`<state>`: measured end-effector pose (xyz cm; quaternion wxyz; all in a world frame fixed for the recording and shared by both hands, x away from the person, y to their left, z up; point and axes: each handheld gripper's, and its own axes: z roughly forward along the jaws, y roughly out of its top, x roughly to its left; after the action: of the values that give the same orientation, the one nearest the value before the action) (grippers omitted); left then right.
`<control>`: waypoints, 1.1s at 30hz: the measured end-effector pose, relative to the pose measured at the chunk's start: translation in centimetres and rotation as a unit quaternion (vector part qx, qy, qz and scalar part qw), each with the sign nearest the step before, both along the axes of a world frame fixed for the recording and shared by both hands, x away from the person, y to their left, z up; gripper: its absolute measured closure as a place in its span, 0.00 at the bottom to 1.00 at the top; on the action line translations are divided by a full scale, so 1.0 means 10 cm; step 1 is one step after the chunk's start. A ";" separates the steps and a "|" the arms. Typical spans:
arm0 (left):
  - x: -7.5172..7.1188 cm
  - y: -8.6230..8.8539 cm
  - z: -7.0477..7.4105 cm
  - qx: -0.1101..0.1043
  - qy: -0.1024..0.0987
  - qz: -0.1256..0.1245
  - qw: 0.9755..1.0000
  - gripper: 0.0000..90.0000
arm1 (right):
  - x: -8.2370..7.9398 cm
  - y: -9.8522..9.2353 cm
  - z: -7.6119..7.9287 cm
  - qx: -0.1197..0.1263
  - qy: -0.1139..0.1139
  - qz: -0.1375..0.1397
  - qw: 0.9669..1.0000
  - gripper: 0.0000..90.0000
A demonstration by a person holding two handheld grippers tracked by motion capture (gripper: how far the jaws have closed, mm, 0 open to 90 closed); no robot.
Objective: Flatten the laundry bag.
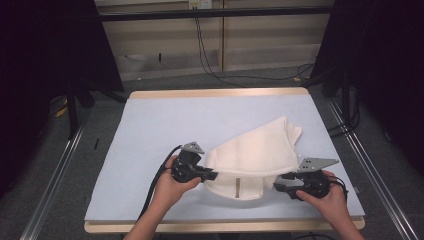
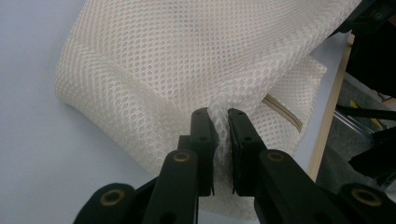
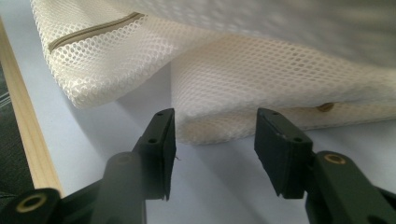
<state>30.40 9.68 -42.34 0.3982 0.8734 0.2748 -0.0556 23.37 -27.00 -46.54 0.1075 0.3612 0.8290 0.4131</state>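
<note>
Mesh fabric is pinched between the jaws of the left gripper (image 2: 220,140), a small ridge of it being squeezed upward where the two black pads are pressed together. The thing held is a white mesh bag (image 1: 257,152), lying folded over itself on the near right part of the pale blue table (image 1: 150,135), with a beige zip (image 3: 93,29) seen along one edge. The pinch is judged to have been taken at the bag's near left edge so that one layer can be lifted or drawn aside while the rest lies on the table.

At the bag's near right corner the right gripper (image 3: 212,140) is held low with its jaws spread; a folded edge of mesh is lined up in the gap between them, but nothing is gripped (the pads are seen apart from the fabric on both sides). Such a placing suggests that a second hold is being prepared, so that the bag may be stretched or unfolded between both hands.

As a container the bag appears flat and slack; whether anything lies inside cannot be told.
</note>
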 end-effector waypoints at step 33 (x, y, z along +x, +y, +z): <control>0.21 0.26 0.07 0.004 -0.007 0.057 0.998 0.91 | -0.03 0.09 -0.05 0.005 0.004 0.033 0.999 0.98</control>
<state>32.48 12.25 -41.64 0.3994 0.8580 0.3218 -0.0255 23.12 -26.09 -47.06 0.0883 0.3356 0.8388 0.4195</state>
